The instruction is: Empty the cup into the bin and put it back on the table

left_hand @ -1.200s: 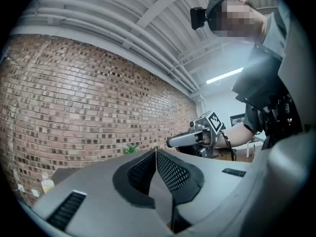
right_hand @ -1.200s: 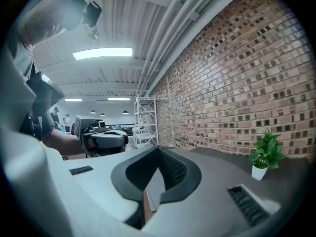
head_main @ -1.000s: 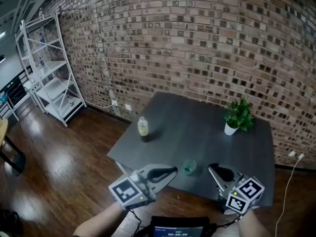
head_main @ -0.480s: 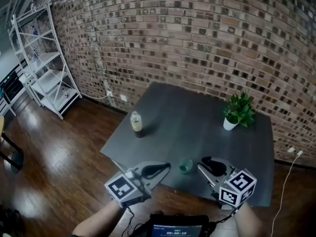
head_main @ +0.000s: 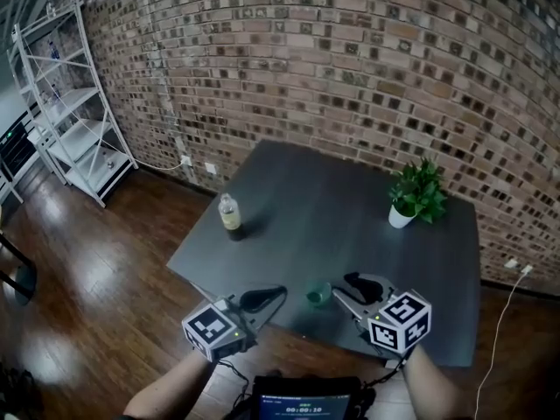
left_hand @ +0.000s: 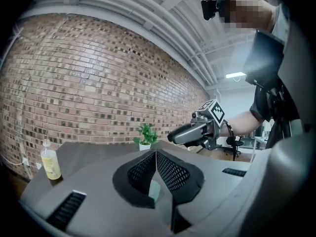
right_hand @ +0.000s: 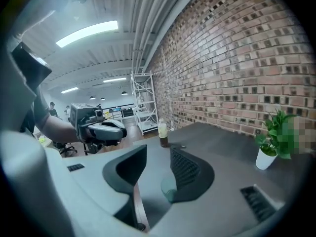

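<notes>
Right gripper [head_main: 352, 287]: jaws apart and opening, with nothing pressed between the pads. This looks like getting ready to take the cup.
Cup [head_main: 318, 295]: small, green and upright on the table [head_main: 350, 208] near its front edge. It sits just ahead of the right gripper's tips, toward its inner side. It shows low in the gap between that gripper's jaws, untouched.
Left gripper [head_main: 265, 298]: jaws pressed together and holding nothing. It hangs at the table's front edge with the cup just beyond its tips, probably idle so the right can make the pick.
Bin: not in view.
Bottle [head_main: 230, 216]: well ahead of the left gripper; its label is too small to read.
Plant [head_main: 411, 195]: well ahead of the right gripper.
Writing: none legible. Each marker cube [head_main: 214, 329] carries only black-and-white squares.
</notes>
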Action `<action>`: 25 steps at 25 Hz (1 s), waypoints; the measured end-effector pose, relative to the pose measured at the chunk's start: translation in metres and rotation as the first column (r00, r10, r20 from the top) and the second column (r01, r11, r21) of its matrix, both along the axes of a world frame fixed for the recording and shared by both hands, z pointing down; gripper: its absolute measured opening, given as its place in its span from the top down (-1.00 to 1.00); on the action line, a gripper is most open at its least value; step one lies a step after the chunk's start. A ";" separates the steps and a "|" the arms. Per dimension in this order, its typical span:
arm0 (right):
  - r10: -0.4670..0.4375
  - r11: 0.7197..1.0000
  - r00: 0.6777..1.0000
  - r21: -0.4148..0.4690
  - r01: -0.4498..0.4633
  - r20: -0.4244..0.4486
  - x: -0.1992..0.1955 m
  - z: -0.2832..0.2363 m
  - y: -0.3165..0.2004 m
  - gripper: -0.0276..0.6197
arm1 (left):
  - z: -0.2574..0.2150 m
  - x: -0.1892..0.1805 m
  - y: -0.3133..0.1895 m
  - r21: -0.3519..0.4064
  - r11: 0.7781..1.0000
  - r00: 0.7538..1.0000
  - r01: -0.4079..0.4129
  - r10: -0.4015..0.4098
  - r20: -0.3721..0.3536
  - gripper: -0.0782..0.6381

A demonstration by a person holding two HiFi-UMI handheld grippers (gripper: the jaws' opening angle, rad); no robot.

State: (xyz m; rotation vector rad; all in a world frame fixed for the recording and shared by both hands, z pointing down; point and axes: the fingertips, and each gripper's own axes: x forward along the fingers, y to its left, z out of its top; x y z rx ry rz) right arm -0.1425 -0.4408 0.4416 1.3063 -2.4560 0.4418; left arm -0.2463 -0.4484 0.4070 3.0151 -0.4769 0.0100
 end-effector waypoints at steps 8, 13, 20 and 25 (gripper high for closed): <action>0.005 0.998 1.000 -0.057 -0.006 -0.017 0.003 0.029 -0.009 0.43 | 0.031 0.011 -0.013 -0.060 0.998 0.999 0.014 -0.012 0.042 0.78; 0.018 0.998 1.000 -0.063 -0.018 -0.010 0.004 0.037 -0.019 0.43 | 0.042 0.013 -0.022 -0.081 0.996 0.999 0.029 -0.025 0.048 0.78; 0.017 0.998 1.000 -0.057 -0.018 -0.008 0.000 0.046 -0.037 0.43 | 0.052 0.015 -0.032 -0.084 0.996 0.998 0.038 -0.034 0.051 0.78; 0.023 0.998 1.000 -0.058 -0.023 -0.001 -0.003 0.053 -0.053 0.43 | 0.056 0.015 -0.036 -0.092 0.995 0.998 0.041 -0.036 0.057 0.78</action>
